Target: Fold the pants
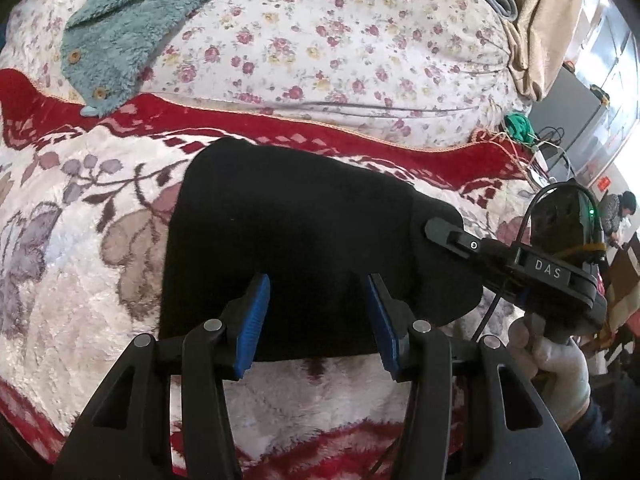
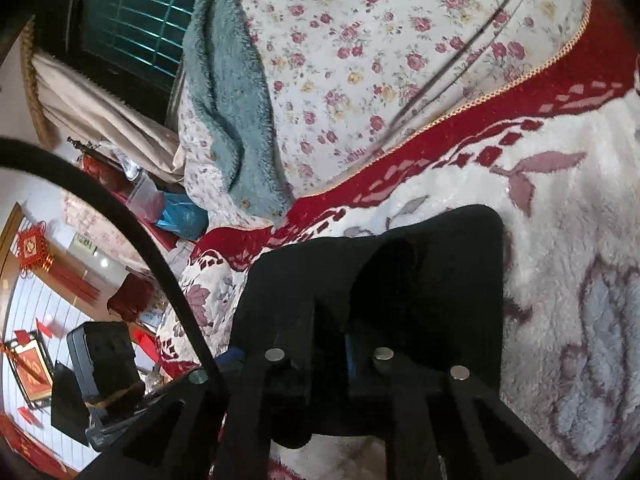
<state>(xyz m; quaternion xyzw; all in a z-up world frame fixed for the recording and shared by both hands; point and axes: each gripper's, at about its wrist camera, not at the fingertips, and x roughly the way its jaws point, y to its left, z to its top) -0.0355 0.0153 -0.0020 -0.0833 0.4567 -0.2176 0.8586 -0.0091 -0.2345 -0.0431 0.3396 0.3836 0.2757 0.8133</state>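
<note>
Rightward, right gripper (image 1: 434, 229) pinching pants (image 1: 288, 240) edge

Matt black cloth pants (image 1: 296, 240), plush blanket (image 1: 72, 272)

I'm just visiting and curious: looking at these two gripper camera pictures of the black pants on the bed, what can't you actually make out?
- Right wrist view: the right gripper fingertips are buried in the black pants; its pads barely show.
- Left wrist view: the pants' folds and layers vanish in uniform black.
- Left wrist view: the teal fleece garment is cut off by the top edge.
- Left wrist view: the person at far right is too small and distorted.
</note>
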